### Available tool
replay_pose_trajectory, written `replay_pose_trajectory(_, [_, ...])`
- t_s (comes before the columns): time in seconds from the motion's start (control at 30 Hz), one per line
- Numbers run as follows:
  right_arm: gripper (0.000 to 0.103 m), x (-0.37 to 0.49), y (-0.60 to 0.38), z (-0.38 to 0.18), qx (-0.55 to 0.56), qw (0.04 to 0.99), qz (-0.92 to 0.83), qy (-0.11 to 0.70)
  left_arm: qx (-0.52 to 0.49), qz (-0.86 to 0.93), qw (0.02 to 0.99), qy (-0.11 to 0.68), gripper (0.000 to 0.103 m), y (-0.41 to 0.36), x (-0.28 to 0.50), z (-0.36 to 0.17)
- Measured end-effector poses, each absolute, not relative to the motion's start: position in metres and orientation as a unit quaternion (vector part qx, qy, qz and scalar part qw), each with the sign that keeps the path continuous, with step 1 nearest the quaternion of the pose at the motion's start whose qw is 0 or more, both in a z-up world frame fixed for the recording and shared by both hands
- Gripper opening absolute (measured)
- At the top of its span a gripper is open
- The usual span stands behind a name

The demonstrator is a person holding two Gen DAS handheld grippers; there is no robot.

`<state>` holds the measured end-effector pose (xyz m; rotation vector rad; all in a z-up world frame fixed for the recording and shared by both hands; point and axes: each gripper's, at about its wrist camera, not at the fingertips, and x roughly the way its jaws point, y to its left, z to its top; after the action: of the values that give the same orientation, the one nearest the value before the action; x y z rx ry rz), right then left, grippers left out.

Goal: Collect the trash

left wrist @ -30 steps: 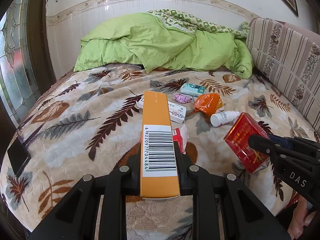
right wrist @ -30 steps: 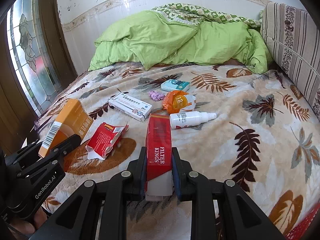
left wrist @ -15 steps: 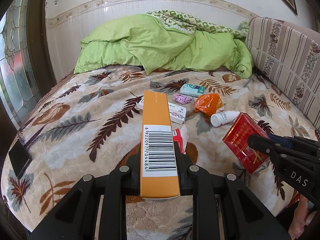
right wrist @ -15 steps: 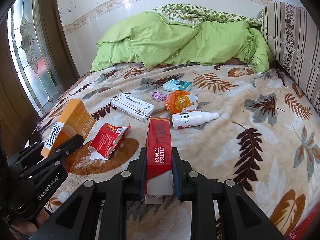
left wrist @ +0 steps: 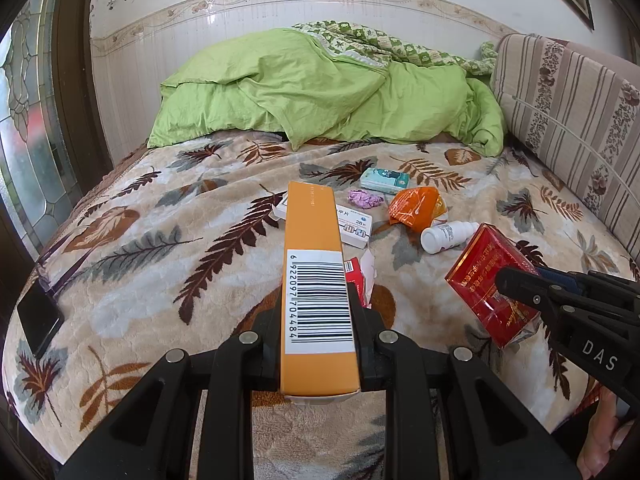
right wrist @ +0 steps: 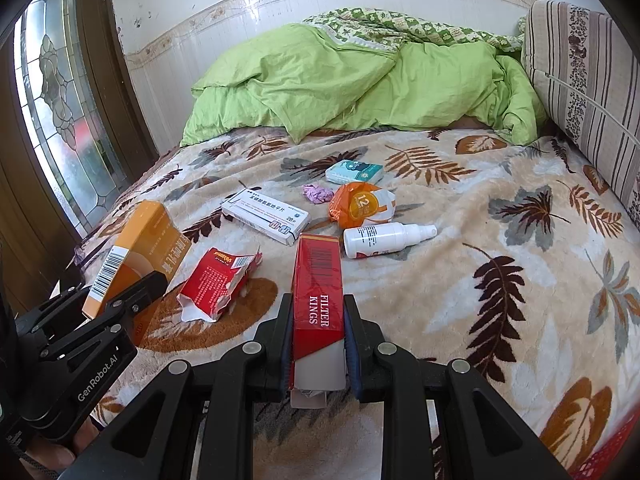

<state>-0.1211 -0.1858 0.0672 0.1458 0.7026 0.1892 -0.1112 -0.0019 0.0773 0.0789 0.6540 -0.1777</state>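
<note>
— Two boxes: why are you holding both clear of the bed?

— Your left gripper point(left wrist: 318, 344) is clamping the long orange cardboard box point(left wrist: 316, 280), your right gripper point(right wrist: 318, 344) the red cigarette carton point(right wrist: 318, 300); you're probably carrying them off. Torn red packet point(right wrist: 216, 284) is lying at ten o'clock.

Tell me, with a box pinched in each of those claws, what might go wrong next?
The left gripper pinches only the near end of the long orange box, so most of it sticks out and could tip or slip. The right gripper squeezes the red cigarette box, whose open bottom end looks crumpled and may crush further. The white spray bottle lies on its side on the soft bedspread and might roll if bumped.
</note>
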Motion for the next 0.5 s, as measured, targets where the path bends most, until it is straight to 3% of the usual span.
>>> replay_pose_trajectory(0.5, [0.023,-0.1217,-0.1863,0.0695,0.079,0.932,0.089,0.342,0.041,-0.088,0.942,0.32,0.023,-0.0033,-0.1118,0.0772])
